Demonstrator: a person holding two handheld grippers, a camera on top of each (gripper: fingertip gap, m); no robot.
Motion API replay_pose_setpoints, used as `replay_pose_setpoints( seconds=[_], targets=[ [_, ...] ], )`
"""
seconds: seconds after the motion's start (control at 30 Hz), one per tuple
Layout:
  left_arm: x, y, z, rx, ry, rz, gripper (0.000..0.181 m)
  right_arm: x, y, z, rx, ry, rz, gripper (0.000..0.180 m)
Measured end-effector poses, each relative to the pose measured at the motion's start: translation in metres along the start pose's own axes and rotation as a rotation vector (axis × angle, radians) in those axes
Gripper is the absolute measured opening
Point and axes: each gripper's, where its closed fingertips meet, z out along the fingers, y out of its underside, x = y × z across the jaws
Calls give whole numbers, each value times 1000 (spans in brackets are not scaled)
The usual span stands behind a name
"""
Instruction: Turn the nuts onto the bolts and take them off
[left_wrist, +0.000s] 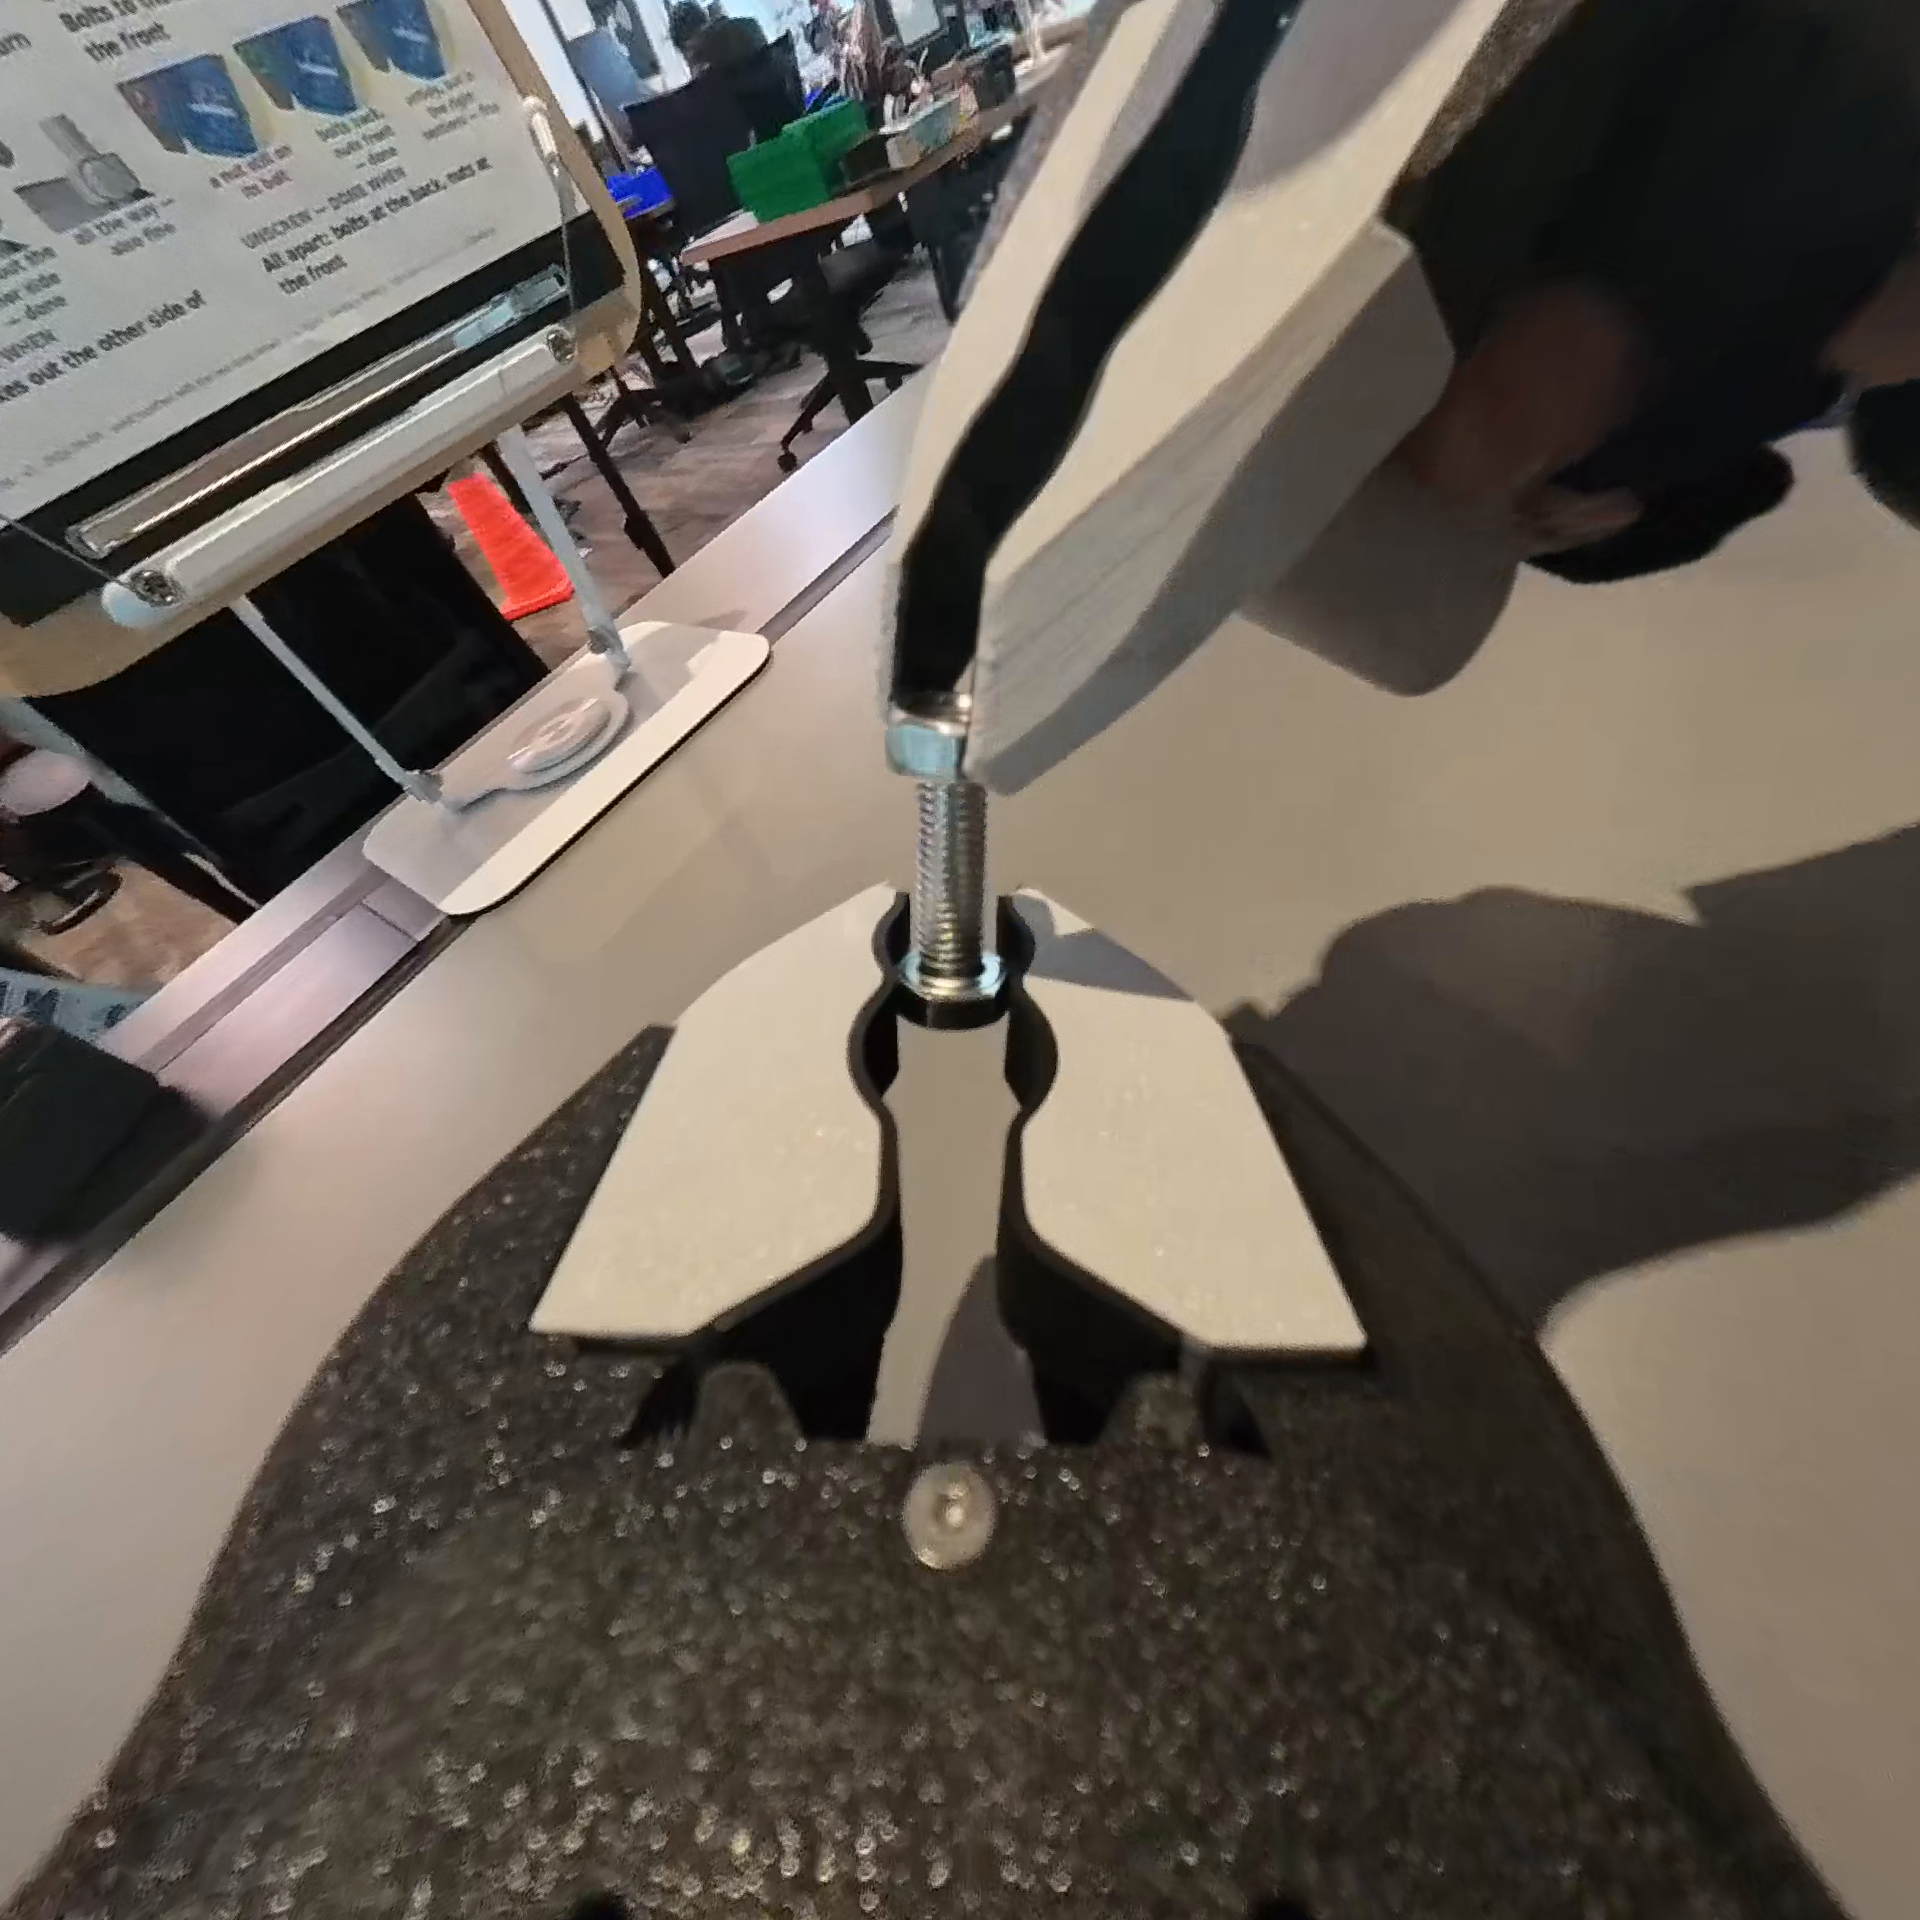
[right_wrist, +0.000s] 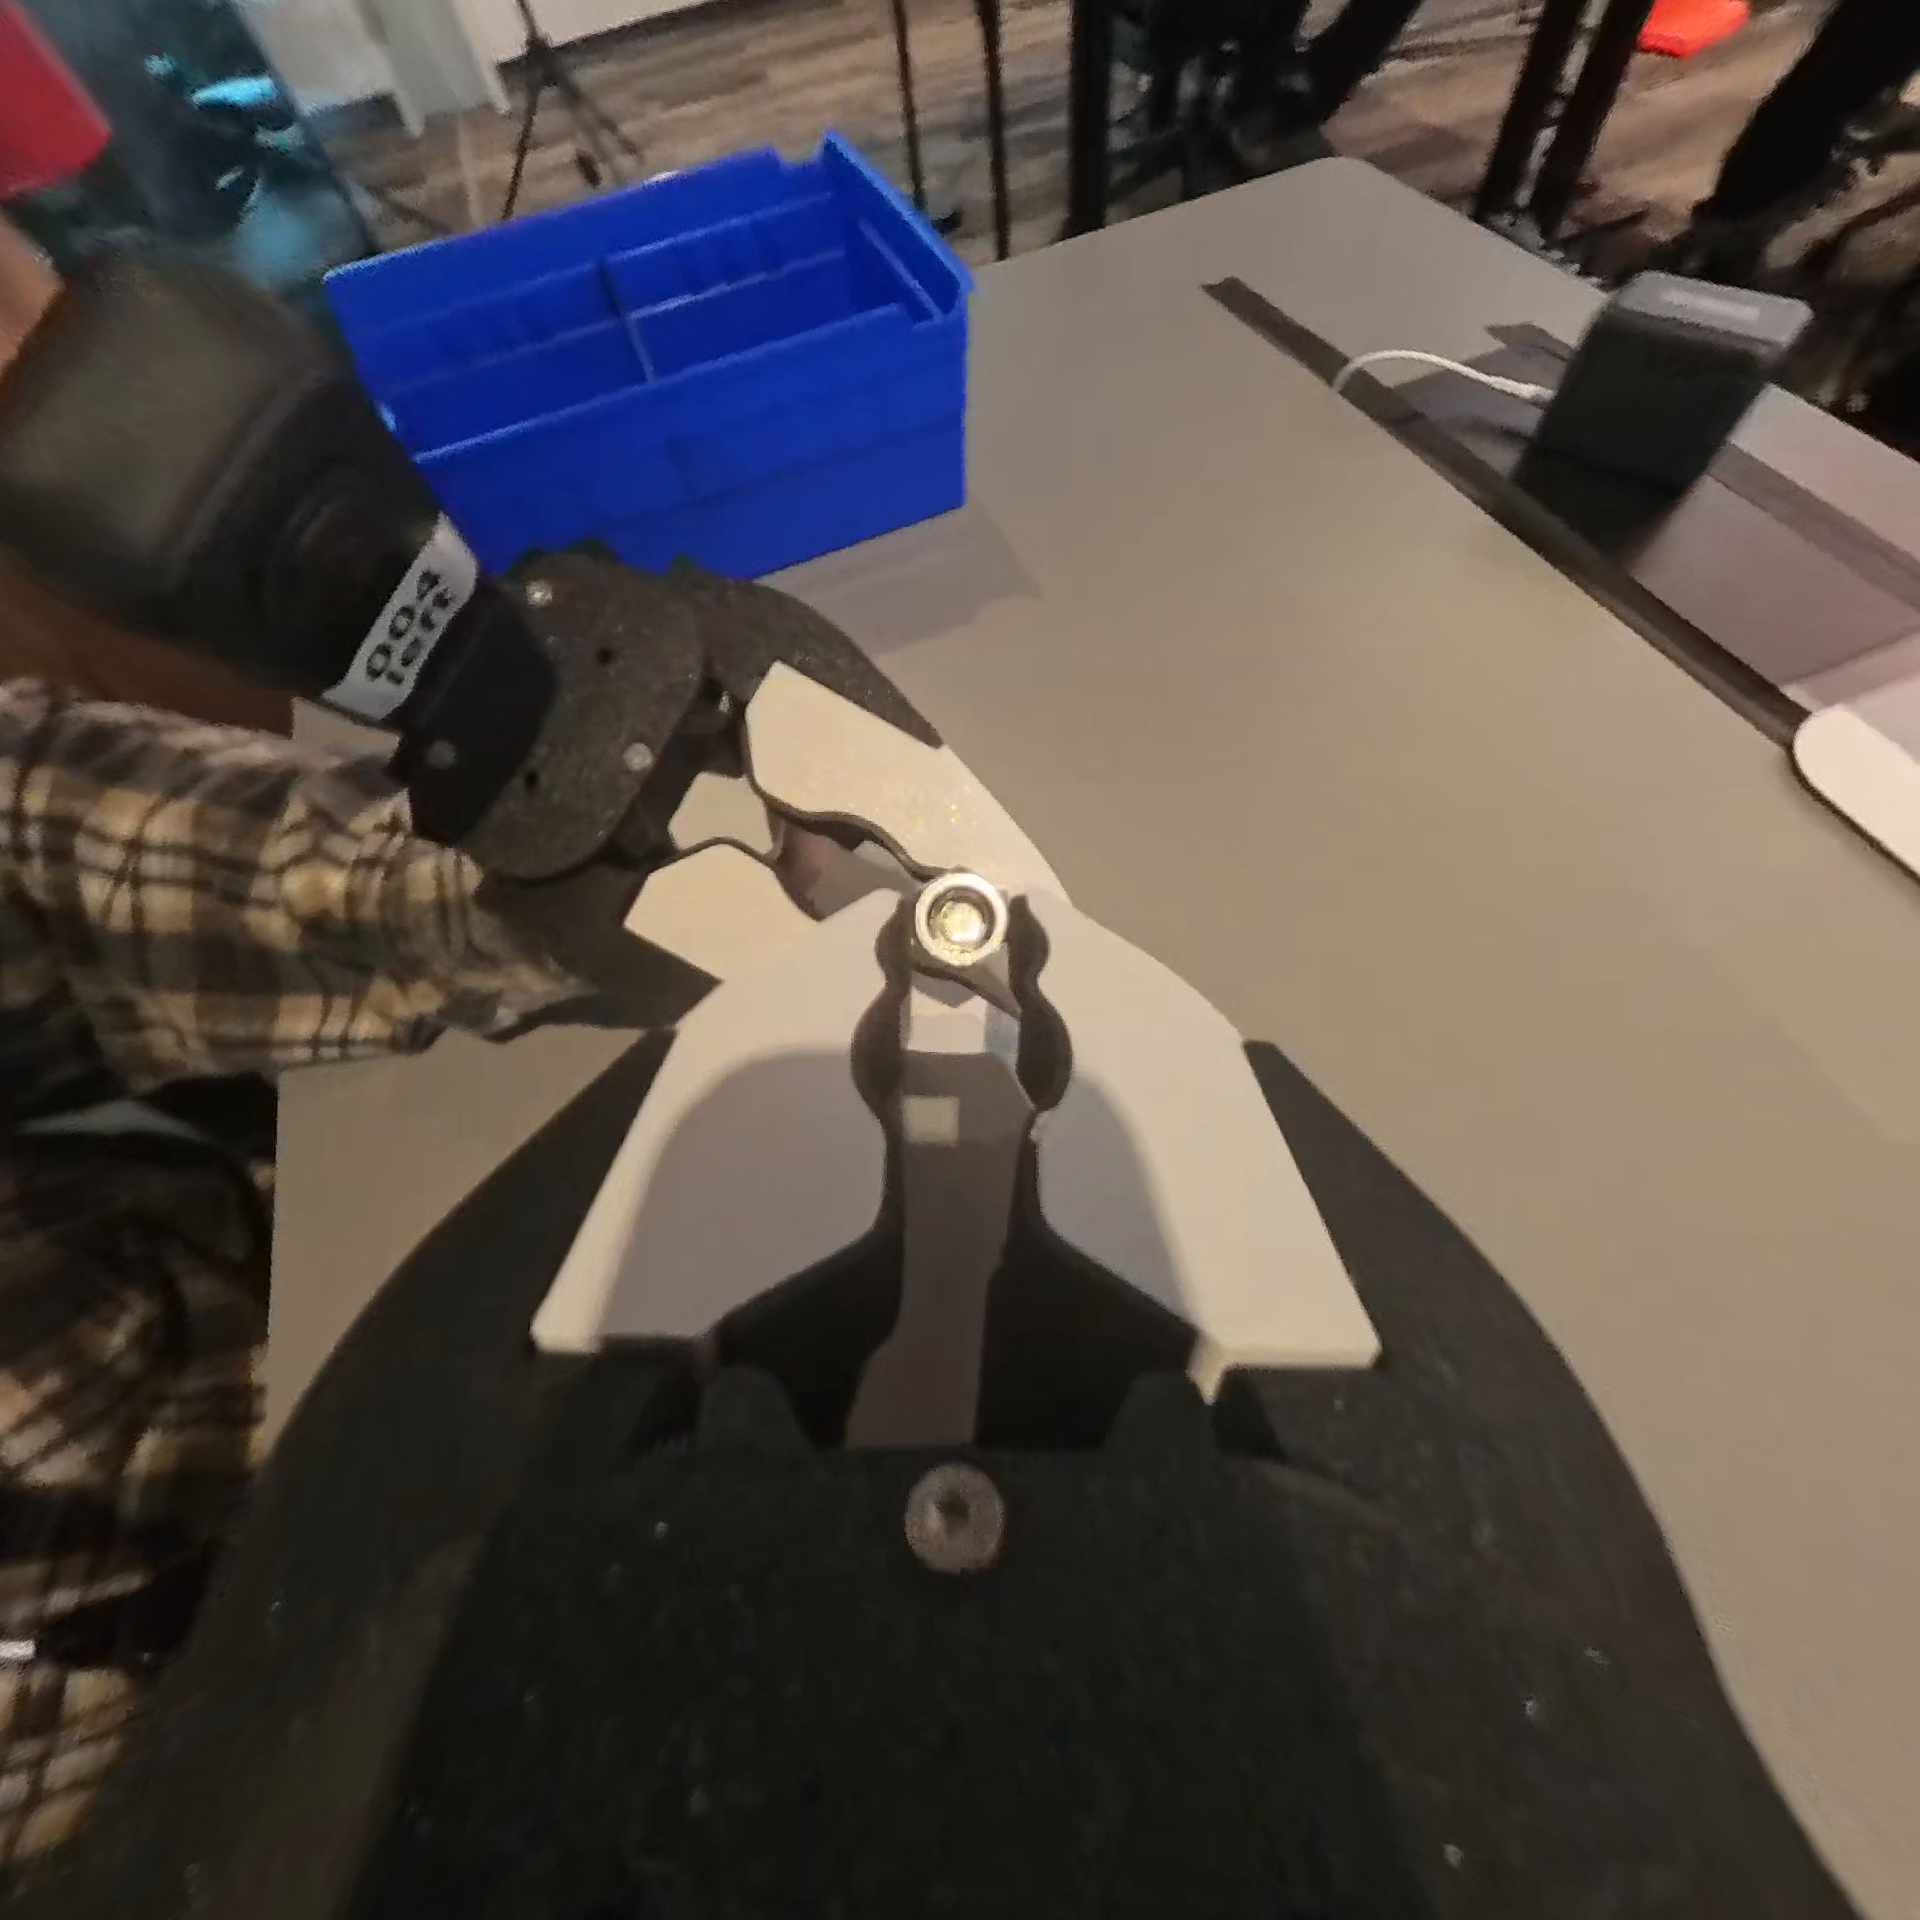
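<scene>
Left gripper (left_wrist: 951, 940): fingers closed on the lower end of the bolt (left_wrist: 948, 862), gripped at the thin hex piece at its base, just above the grey table (left_wrist: 1351, 831). Bolt held upright, clear of the table surface, threaded shank exposed between the two grippers.

Right gripper (left_wrist: 932, 712): angled down from above, fingertips clamped on the hex nut (left_wrist: 928, 743) seated on the top end of the bolt. In the right wrist view, nut (right_wrist: 957, 923) seen end-on as a bright ring between the fingertips, with the left gripper (right_wrist: 935, 883) entering from the left on a plaid sleeve (right_wrist: 208, 883).

Blue divided bin (right_wrist: 675, 416): on the table beyond the grippers, well apart from the bolt. Black box (right_wrist: 1662, 395) with a white cable: at the far right edge. Screen on a stand (left_wrist: 260, 208): at the table's far left, base plate (left_wrist: 571, 769) flat on the surface.
</scene>
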Motion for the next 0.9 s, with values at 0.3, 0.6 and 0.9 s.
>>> replay_pose_setpoints(
  seconds=[0.3, 0.6, 0.9],
  targets=[
    [2, 5, 3, -25, 17, -15, 15, 2, 2, 1, 31, 14, 49, 17],
    [5, 3, 3, -12, 42, -27, 15, 0, 2, 0, 31, -4, 7, 17],
    [-4, 4, 0, -28, -35, 24, 15, 2, -1, 2, 117, 42, 93, 17]
  ],
)
